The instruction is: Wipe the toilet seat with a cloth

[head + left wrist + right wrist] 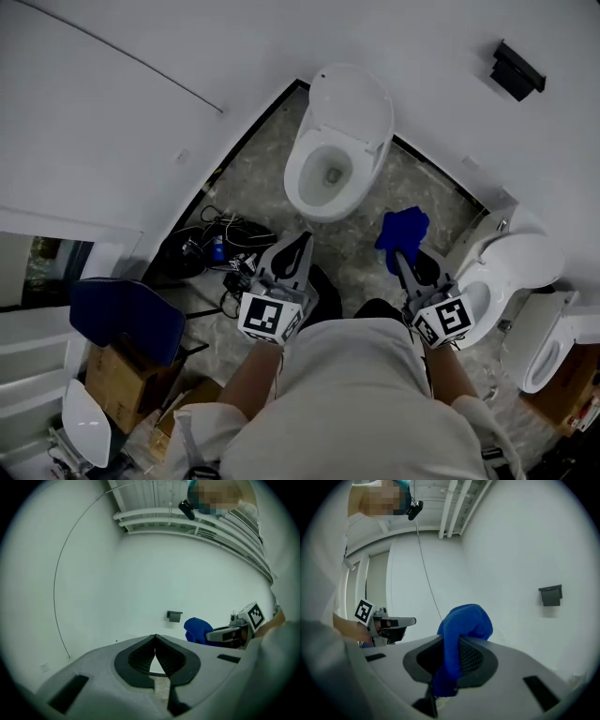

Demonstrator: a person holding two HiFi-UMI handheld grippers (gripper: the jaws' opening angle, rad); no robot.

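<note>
A white toilet (333, 150) with its lid raised stands on the grey floor ahead of me, its seat (302, 187) down around the bowl. My right gripper (401, 255) is shut on a bunched blue cloth (403, 232), held in the air to the right of the bowl and nearer me. In the right gripper view the blue cloth (461, 634) is pinched between the jaws and bulges above them. My left gripper (295, 246) hovers short of the bowl's front with its jaw tips touching and nothing between them. The left gripper view faces a bare white wall.
A second white toilet (506, 267) and a third one (548, 347) stand at the right. Tangled cables (211, 244) lie on the floor at the left, near a blue chair (127, 317) and a cardboard box (117, 380). A black fixture (517, 70) hangs on the wall.
</note>
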